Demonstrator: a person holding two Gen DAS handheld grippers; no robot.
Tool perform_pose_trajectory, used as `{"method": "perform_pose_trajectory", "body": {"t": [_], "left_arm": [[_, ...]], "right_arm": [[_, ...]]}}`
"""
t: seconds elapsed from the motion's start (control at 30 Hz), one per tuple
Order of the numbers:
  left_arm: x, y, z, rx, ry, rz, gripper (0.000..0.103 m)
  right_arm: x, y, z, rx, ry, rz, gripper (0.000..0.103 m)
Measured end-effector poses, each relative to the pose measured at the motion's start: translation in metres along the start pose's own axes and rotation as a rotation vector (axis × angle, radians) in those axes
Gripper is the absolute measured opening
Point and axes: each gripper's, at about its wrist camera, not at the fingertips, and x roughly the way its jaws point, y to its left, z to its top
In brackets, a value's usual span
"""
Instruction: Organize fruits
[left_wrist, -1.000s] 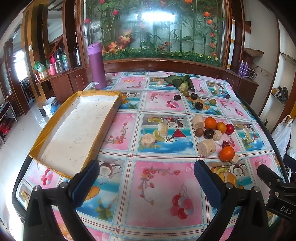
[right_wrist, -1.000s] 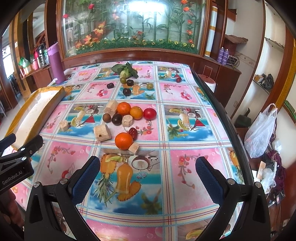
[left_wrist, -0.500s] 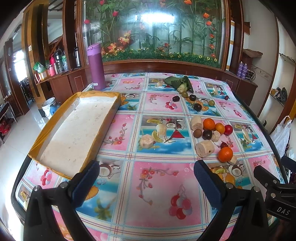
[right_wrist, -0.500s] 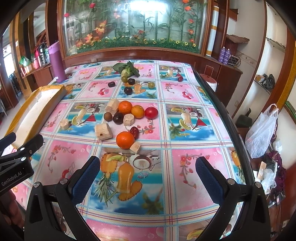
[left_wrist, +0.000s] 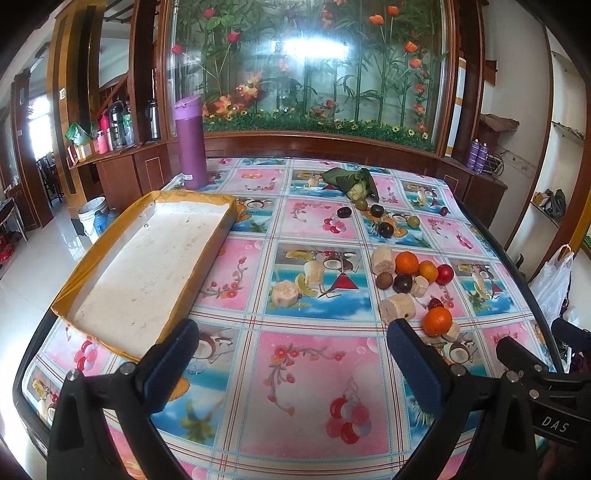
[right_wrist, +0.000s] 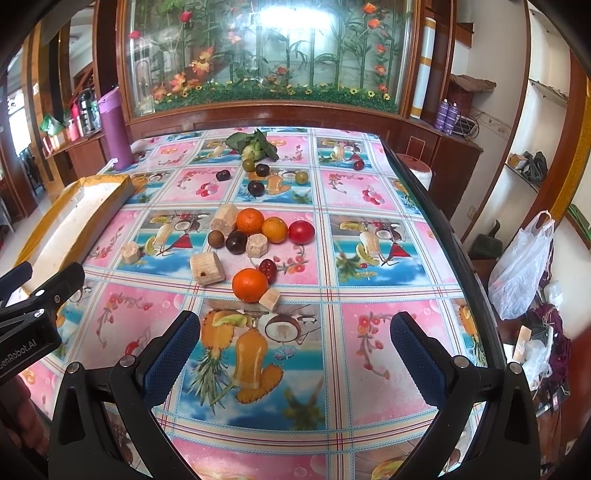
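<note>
Fruits lie loose on the patterned tablecloth: an orange (right_wrist: 250, 285) nearest me, two more oranges (right_wrist: 250, 220) beside a red tomato (right_wrist: 301, 232), dark plums (right_wrist: 236, 242) and several pale cut chunks (right_wrist: 207, 267). The same orange shows in the left wrist view (left_wrist: 437, 321). A shallow yellow-rimmed tray (left_wrist: 147, 258) with a white floor lies at the left, empty. My left gripper (left_wrist: 291, 365) is open and empty above the table's near edge. My right gripper (right_wrist: 295, 350) is open and empty, a little short of the near orange.
A purple flask (left_wrist: 190, 142) stands at the far left corner. A leafy cauliflower (left_wrist: 356, 182) and several small dark and green fruits (left_wrist: 385, 229) lie farther back. The table's black edge (right_wrist: 443, 236) runs along the right, with a white plastic bag (right_wrist: 524, 269) beyond it.
Both grippers have drifted slightly; the fruits sit a little closer in the right view. Nothing was grasped or moved on the table.
</note>
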Motion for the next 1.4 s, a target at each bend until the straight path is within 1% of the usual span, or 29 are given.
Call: {"method": "perform_pose_trajectory", "body": {"t": [0.3, 0.7, 0.93, 1.03, 1.13, 1.27, 1.4], "left_arm": [[0.000, -0.003, -0.001, 0.004, -0.004, -0.011, 0.103], [0.002, -0.003, -0.004, 0.004, 0.008, -0.006, 0.103], [0.008, 0.000, -0.006, -0.002, 0.030, 0.010, 0.103], [0.012, 0.002, -0.008, -0.005, 0.048, 0.017, 0.103], [0.018, 0.003, -0.009, 0.005, 0.065, 0.034, 0.103], [0.030, 0.007, -0.009, 0.025, 0.111, 0.057, 0.103], [0.041, 0.010, -0.014, 0.058, 0.172, 0.075, 0.103]], "right_arm": [[-0.006, 0.001, 0.003, -0.006, -0.048, 0.000, 0.103], [-0.005, 0.001, 0.003, -0.009, -0.057, 0.002, 0.103], [-0.003, 0.001, 0.005, -0.025, -0.082, -0.011, 0.103], [0.003, 0.000, 0.006, -0.029, -0.065, -0.014, 0.103], [0.012, -0.002, 0.005, -0.031, -0.032, 0.010, 0.103], [0.034, 0.000, 0.006, -0.071, 0.048, 0.073, 0.103], [0.065, -0.002, 0.007, -0.083, 0.134, 0.108, 0.103]]}}
